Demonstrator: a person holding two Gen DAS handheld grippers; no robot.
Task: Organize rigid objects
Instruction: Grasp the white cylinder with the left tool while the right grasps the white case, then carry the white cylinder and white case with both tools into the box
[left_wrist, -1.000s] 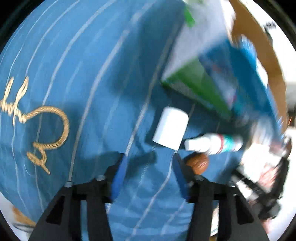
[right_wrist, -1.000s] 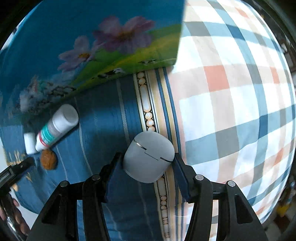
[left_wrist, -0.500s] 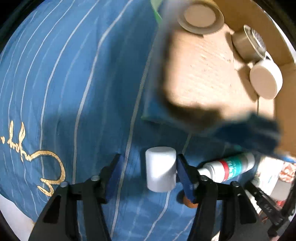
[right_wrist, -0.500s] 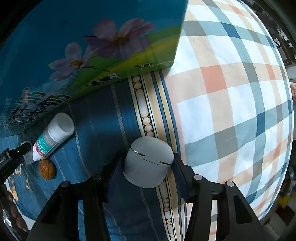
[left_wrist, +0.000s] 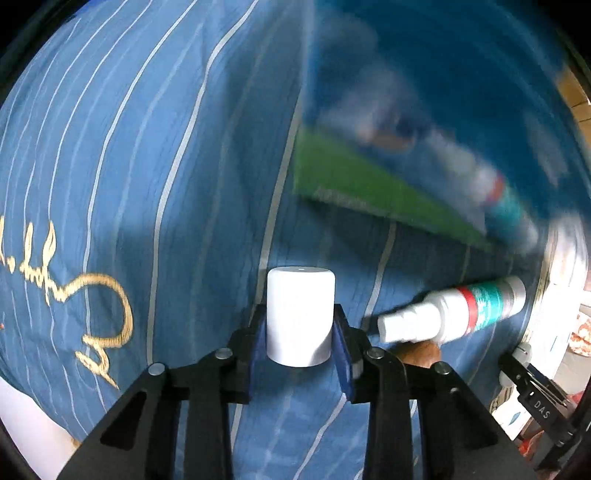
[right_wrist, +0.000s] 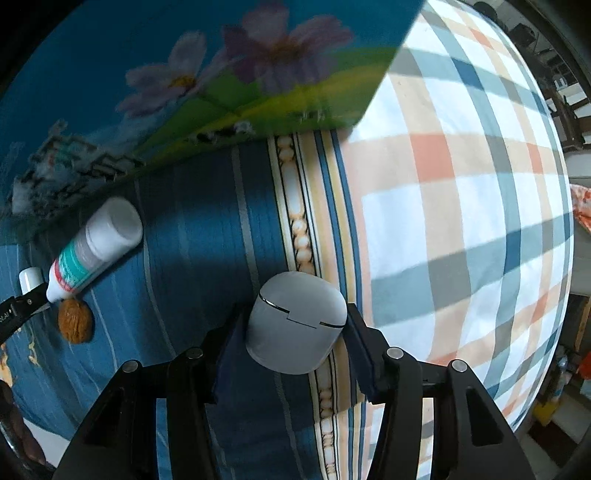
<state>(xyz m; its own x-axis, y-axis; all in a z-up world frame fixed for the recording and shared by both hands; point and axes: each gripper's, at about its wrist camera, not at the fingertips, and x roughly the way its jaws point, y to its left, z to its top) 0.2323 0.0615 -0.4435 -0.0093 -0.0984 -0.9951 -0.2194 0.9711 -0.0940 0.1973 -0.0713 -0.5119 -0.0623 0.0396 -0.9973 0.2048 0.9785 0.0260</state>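
Now clamped in the left tool (left_wrist: 300, 330), the white cap (left_wrist: 300, 317) points straight ahead.

Ahead of left gripper (left_wrist: 300, 332): passage is blocked by the blurred blue and green box (left_wrist: 369, 184), raised above the striped blue cloth (left_wrist: 147, 155).
Left of it: open cloth is offered, unobstructed.
Right of it: the way is narrowed by the lying white bottle (left_wrist: 454, 314) and the brown nut (left_wrist: 421, 352) just beneath it.
Ahead of right gripper (right_wrist: 295, 332): the flowered box (right_wrist: 221, 74) overhangs the cloth.
Right of it: the checked cloth (right_wrist: 461, 221) lies open.
Left of it: bottle (right_wrist: 96, 247) and nut (right_wrist: 75, 321) are met.
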